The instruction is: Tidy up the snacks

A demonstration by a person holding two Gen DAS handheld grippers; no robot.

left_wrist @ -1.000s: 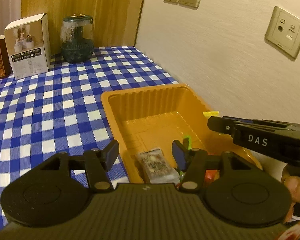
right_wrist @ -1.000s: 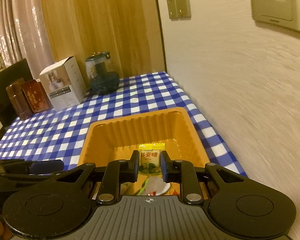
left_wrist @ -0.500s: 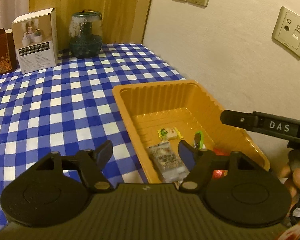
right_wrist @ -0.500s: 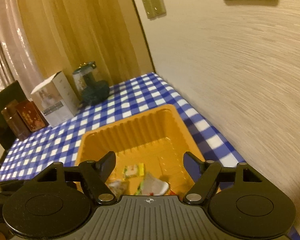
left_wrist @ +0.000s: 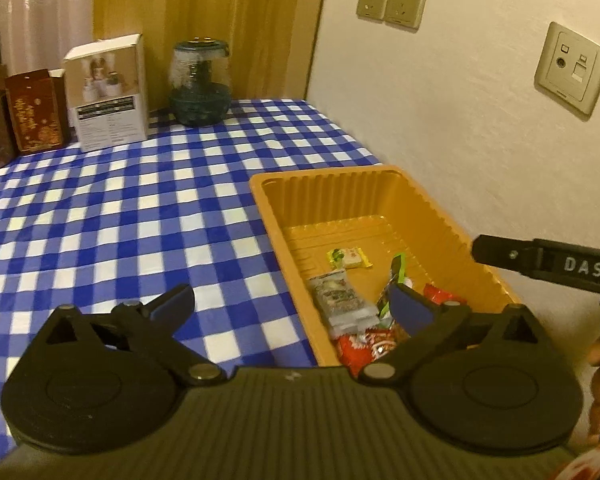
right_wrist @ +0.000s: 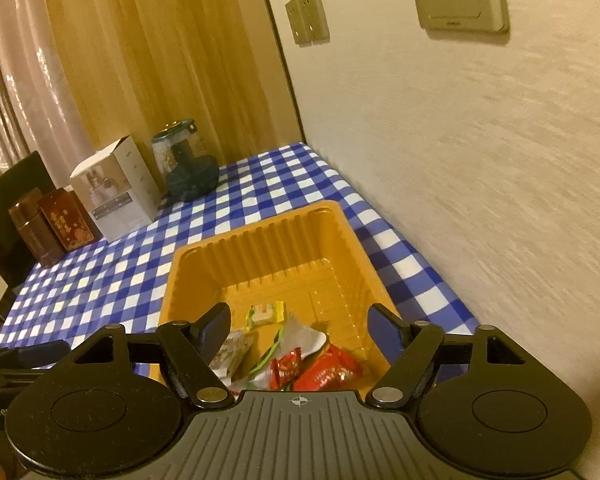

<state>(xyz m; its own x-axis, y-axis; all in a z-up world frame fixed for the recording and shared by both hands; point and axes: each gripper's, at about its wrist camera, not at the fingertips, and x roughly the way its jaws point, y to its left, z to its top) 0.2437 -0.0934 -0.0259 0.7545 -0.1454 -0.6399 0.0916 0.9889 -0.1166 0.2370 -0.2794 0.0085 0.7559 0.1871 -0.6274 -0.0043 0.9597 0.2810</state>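
Above the near end of the orange tray, the right gripper hangs with its fingers spread wide, nothing between them and nothing touched. The snacks lie inside the tray: a small yellow-green candy packet toward the tray's middle, a grey printed packet on the tray's left side, a white and green wrapper and red wrappers at the tray's near end. Over the tray's left rim, the left gripper also has its fingers spread wide and holds nothing; one finger is above the blue-checked tabletop, the other above the red wrappers in the tray.
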